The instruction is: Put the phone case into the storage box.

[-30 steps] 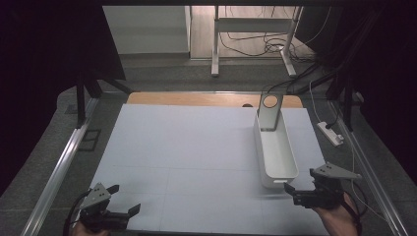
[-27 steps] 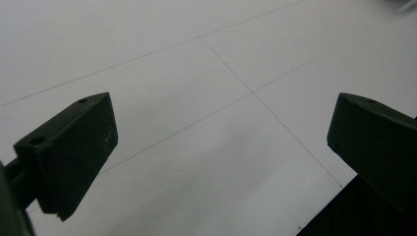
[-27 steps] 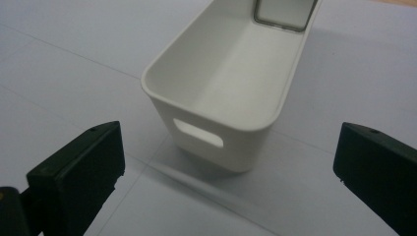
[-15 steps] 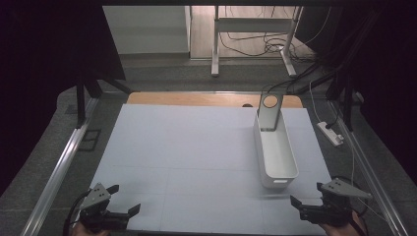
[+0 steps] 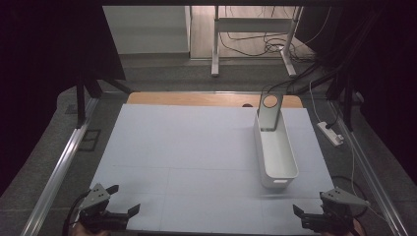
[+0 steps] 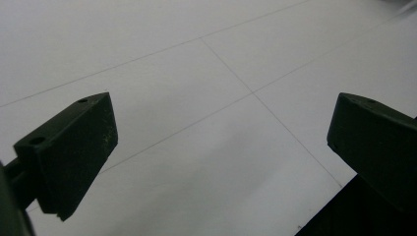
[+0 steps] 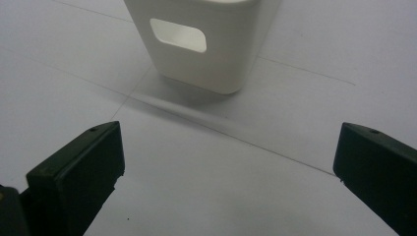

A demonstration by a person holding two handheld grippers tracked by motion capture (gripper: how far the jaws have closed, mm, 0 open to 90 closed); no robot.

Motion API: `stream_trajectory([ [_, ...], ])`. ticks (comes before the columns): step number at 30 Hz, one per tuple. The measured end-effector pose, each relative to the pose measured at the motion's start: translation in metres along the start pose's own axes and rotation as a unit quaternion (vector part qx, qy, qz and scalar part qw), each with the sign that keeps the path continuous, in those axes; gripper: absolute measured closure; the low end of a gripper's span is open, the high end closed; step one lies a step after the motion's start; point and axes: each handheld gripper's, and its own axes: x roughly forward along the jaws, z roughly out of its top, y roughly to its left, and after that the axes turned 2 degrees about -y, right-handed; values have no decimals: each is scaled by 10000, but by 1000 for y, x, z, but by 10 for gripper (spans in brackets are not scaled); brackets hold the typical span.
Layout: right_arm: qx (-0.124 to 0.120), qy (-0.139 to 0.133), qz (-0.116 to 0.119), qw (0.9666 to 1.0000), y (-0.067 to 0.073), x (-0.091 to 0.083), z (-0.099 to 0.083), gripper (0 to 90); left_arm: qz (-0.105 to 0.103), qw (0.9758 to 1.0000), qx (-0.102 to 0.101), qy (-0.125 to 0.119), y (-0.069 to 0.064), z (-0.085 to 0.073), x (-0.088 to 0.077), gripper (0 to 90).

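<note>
White long plastic bin [image 5: 275,152] sits just ahead of your right gripper [image 5: 322,219], handle slot facing its wide-open, empty jaws. Your left gripper [image 5: 115,209], equally spread and empty, hovers well apart over bare white table [image 5: 187,147]. No step looks begun; next, probably reach forward.

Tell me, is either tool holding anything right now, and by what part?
Nothing is held. The left tool and right tool are both open over the white table; the white bin stands untouched ahead of the right one.
</note>
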Motion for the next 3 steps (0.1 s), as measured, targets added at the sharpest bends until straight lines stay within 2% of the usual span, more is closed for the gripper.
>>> stream_trajectory([
  [3, 26, -9, 13, 10000, -1, 0, 0, 0, -11, 10000, -9, -11, 0, 1, 0, 0],
])
